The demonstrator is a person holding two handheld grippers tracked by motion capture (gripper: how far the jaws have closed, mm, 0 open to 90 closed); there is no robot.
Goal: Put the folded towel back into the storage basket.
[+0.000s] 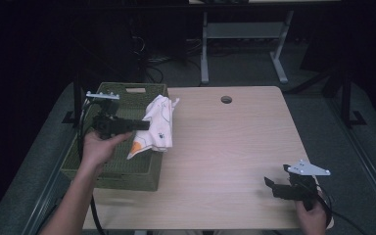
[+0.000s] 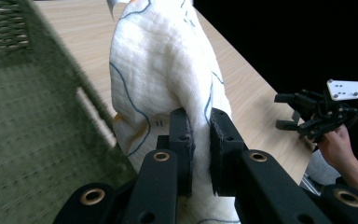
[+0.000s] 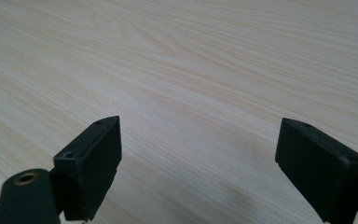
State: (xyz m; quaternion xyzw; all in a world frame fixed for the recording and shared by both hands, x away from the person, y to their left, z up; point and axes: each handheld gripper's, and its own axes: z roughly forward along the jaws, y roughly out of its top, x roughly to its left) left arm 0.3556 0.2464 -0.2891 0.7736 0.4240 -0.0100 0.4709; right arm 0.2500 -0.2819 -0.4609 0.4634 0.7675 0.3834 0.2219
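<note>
A white cloth (image 1: 155,128) with blue lines and orange marks hangs over the right rim of a green woven basket (image 1: 107,171). My left gripper (image 1: 146,125) is shut on the cloth, holding it above the basket. In the left gripper view the cloth (image 2: 163,79) is pinched between the two black jaws, with my left gripper (image 2: 200,126) closed tight on a fold. My right gripper (image 1: 270,187) rests low over the table's front right corner, open and holding nothing. The right gripper view has my right gripper (image 3: 198,154) with its jaws wide apart over bare wood.
The light wooden table (image 1: 225,147) has a round cable hole (image 1: 226,99) near its far edge. The basket stands at the table's left side. A metal desk frame (image 1: 245,44) stands on the floor beyond the table. Dark surroundings lie on both sides.
</note>
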